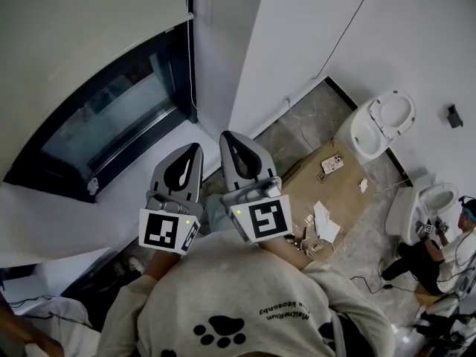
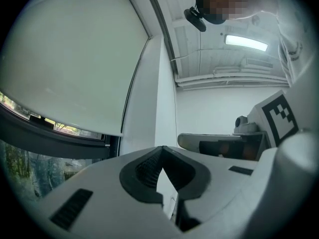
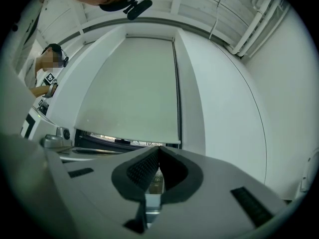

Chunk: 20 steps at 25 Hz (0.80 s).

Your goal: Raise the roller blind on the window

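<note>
- Pale, matte fabric fills the upper part of the head view: the roller blind (image 1: 82, 43) hangs up and to the left of both claws, with a band of window glass (image 1: 111, 117) bare below its bottom edge. The left claw (image 1: 192, 155) and right claw (image 1: 232, 146) sit side by side, well short of the blind. Both have their tips pressed together and hold nothing
- Left gripper view: the left claw (image 2: 162, 151) is smooth white shell around black ribbed pads. The pads meet at the tip and nothing is between them. The roller blind (image 2: 75, 63) lies flat and uncreased above and to the left of the tips, with a thin dark line (image 2: 133, 88) running down its near edge. That line is probably the pull cord or a side guide; I cannot tell which
- Right gripper view: the right claw (image 3: 158, 151) is likewise closed and empty. The roller blind (image 3: 129, 88) is straight ahead above the tips, and the dark line (image 3: 178, 93) runs just right of them. To do the reach well, I judge a claw should spread before it arrives, take that thin line squarely across the ribbed pads, then pull straight and steady so the fabric rolls evenly
</note>
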Tool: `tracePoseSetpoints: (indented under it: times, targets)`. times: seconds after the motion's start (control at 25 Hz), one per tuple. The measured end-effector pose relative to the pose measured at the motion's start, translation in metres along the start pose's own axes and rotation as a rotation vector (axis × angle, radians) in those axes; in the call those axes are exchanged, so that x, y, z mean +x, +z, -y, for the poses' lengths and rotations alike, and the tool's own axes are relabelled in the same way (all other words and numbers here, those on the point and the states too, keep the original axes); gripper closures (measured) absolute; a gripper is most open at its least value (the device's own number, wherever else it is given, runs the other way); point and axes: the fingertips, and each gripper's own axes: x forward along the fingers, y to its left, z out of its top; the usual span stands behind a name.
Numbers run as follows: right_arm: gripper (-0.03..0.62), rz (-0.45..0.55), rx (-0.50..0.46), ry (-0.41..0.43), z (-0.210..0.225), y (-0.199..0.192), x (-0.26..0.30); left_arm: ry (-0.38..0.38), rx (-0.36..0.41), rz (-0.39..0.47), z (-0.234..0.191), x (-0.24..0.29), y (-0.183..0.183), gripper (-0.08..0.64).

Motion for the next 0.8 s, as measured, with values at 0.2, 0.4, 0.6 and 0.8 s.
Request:
tracePoseSetpoints:
  times: [0.2,0.4,0.6,0.8]
  targets:
    - [0.584,0.006,-0.006,0.001,0.012,-0.004,0.026,-0.007,0.007,0.006,-0.016,0.021,-0.001,0.552]
    - [0.584,-0.001,-0.016,0.006,0.026,-0.013,0.057,0.002,0.006,0.011,-0.037,0.046,-0.006,0.552]
    - [0.584,-0.024,-0.027,-0.003,0.044,-0.017,0.092,-0.002,0.007,0.009,-0.059,0.079,-0.006,0.552]
    - [0.584,-0.039,-0.030,0.022,0.058,-0.024,0.117,0.008,0.010,0.016,-0.075,0.107,-0.003,0.552]
